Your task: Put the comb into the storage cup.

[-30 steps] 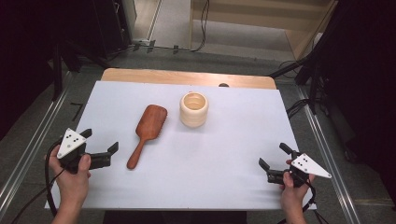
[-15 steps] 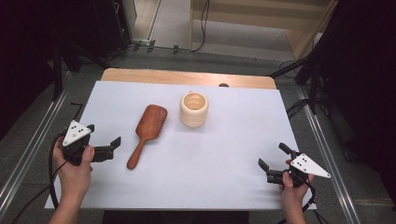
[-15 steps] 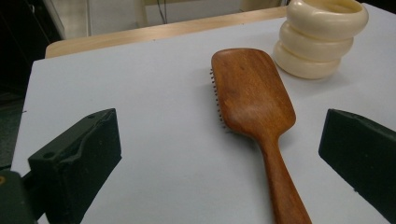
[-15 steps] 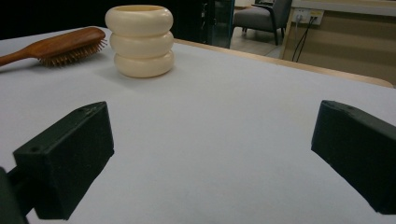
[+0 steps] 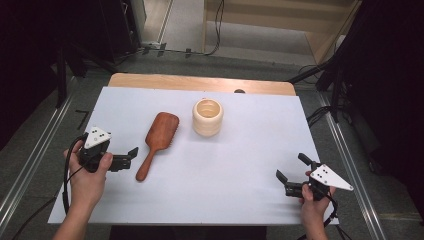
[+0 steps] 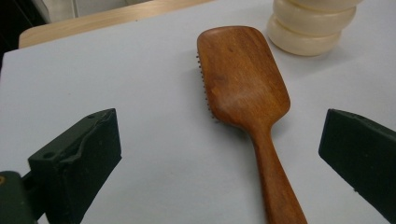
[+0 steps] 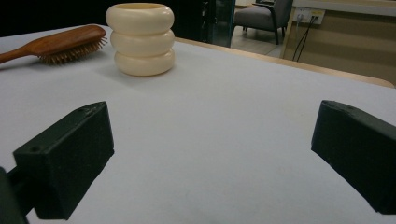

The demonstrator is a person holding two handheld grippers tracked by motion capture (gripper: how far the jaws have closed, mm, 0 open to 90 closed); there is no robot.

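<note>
With its jaws spread wide and holding nothing, the left gripper point(image 5: 131, 155) should ease forward until the wooden hairbrush point(image 6: 247, 107) handle just ahead sits squarely between them, then close low on it

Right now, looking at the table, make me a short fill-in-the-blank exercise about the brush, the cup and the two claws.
1. The wooden hairbrush lies with its bristles facing ____.
2. The cream ribbed cup stands to the brush's ____ in the high view.
3. The left claw is open, nearest the brush's ____.
4. The right claw holds ____.

Missing words: down; right; handle; nothing
</note>
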